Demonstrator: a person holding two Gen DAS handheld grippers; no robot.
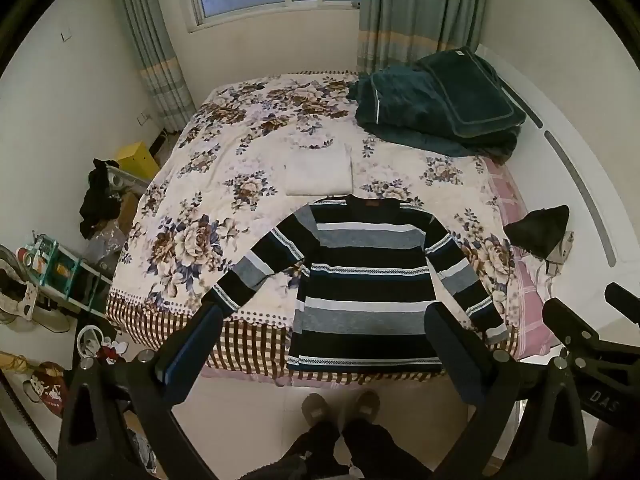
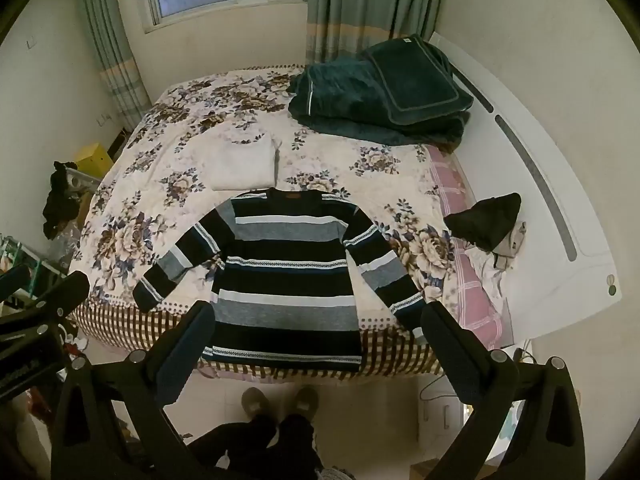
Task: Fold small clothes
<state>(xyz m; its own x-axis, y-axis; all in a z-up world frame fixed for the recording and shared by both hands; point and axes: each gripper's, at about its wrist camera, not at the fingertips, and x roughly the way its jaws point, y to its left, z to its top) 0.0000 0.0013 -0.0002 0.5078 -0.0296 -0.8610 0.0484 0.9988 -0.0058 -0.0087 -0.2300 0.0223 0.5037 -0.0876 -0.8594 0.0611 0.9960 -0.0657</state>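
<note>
Evidently ready to begin, the left tool (image 1: 324,332) hangs spread and empty above the striped sweater (image 1: 360,280), which lies flat ahead with sleeves splayed for folding; the right tool (image 2: 316,332), equally released, hovers over its hem.

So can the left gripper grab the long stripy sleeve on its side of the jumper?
Probably yes. The left gripper is open and holds nothing, and the striped knitted jumper's left sleeve lies flat on the floral bedspread with nothing on top of it or in between.
</note>
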